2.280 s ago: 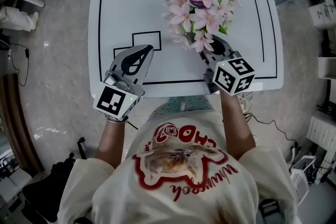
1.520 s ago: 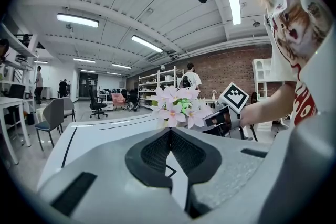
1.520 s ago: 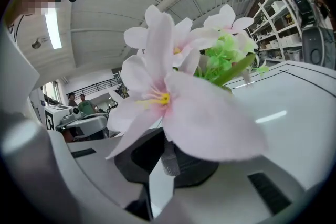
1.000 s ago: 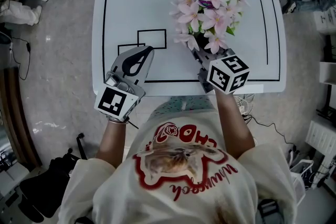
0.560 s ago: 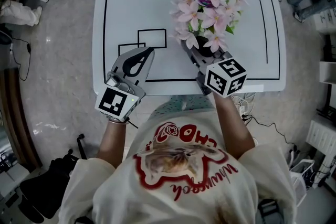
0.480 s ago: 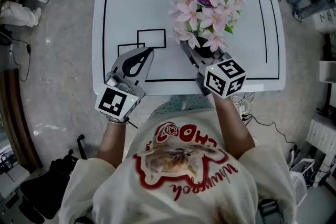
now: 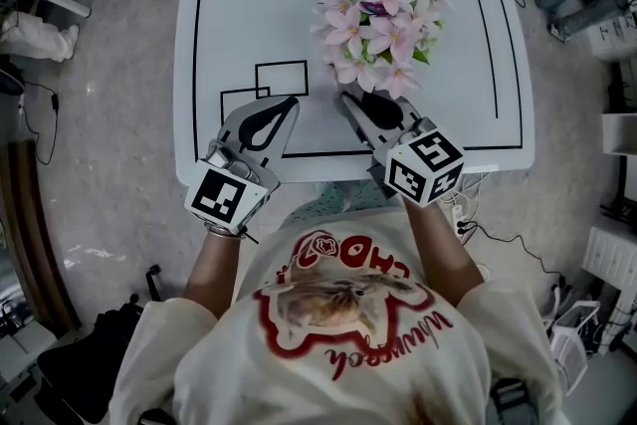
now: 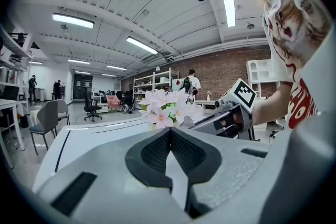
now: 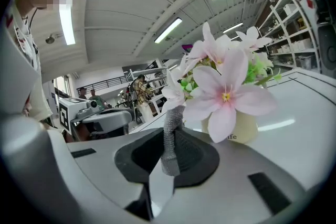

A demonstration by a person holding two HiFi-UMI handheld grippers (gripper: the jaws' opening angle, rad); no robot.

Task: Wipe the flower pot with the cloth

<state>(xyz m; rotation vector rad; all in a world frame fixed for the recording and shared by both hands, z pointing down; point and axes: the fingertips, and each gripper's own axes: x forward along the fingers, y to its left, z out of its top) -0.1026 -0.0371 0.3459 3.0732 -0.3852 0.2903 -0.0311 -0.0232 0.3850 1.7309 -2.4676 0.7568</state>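
Pinching a narrow strip of grey knitted cloth [image 9: 170, 123], the right claw [image 9: 169, 157] stands narrow, its pads pressed on the fabric, and the free end pokes up past the tips. At two o'clock of those tips in the right gripper view, close but apart from the cloth, sits the small cream flower pot [image 9: 242, 126], half hidden by a bunch of pink artificial flowers [image 7: 378, 15]. From the head view the blooms cover the pot entirely, at one o'clock of the right claw. At nine o'clock, well apart, the left claw [image 8: 169, 134] hovers closed with nothing between its jaws, over the white bench with black lines [image 7: 249, 5].

The cloth looks soft, limp and light, so it probably folds unless pushed flat against the wall. The pot seems light, smooth and top-heavy under its bouquet; it may well slide or tip on the slick bench. Steadying it low on the wall, below the petals, with the left claw seems the safest hold.
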